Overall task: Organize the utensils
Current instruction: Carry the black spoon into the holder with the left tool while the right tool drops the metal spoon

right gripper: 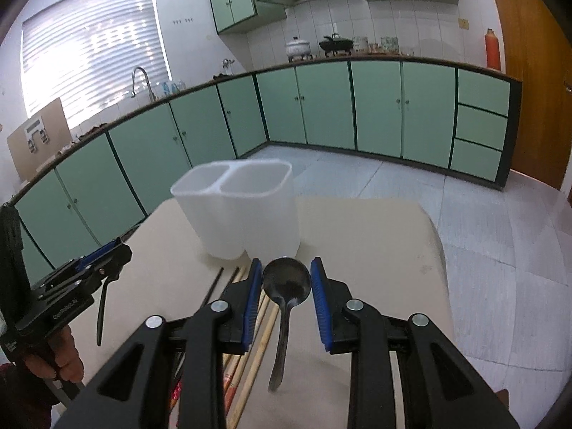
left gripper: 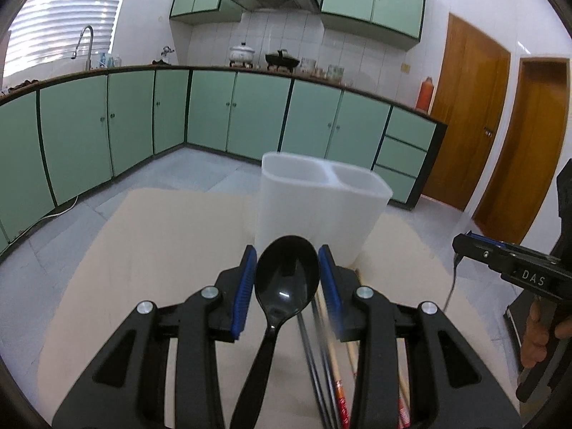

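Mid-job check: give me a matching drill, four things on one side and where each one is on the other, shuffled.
Things:
1. black spoon
2. metal spoon
3. white holder
4. chopsticks

Places:
A. lying flat on the table
B. gripped by its bowl in the fingers of the right gripper
C. standing upright on the table, nothing sticking out of it
D. gripped by its bowl in the fingers of the left gripper

Pairs: 1-D, 2-B, 3-C, 4-A
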A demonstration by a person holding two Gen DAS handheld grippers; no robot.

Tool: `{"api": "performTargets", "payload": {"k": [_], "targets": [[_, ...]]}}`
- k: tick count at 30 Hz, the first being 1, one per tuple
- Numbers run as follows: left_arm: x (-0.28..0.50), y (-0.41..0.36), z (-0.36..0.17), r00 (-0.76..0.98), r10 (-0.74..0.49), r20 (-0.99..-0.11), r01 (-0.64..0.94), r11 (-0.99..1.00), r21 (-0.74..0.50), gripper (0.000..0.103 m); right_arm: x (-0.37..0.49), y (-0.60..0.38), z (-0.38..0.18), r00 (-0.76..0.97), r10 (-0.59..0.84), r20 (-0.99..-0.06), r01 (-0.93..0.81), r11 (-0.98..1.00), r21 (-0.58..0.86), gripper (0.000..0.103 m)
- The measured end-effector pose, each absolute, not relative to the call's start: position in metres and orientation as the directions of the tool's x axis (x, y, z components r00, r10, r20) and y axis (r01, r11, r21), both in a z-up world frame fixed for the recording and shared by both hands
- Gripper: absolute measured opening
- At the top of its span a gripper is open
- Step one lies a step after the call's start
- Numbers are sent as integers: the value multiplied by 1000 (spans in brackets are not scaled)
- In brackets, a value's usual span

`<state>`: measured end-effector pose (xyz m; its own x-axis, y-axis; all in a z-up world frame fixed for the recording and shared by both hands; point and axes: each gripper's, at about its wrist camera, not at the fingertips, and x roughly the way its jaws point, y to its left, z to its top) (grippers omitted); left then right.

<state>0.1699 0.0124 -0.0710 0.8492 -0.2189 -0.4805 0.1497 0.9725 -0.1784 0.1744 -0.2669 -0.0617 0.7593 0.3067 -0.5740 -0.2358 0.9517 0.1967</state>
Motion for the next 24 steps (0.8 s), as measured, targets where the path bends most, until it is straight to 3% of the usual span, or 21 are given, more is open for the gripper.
{"api": "performTargets", "payload": {"k": [11, 24], "targets": [[182, 12, -42, 879, -267, -396, 169, 950, -264, 34, 183, -273, -34, 797, 317, -514, -256, 948, 188, 27], [235, 7, 27, 907, -363, -211, 260, 880, -397, 34, 209, -274, 39, 823, 394, -409, -358, 919, 164, 27]]}}
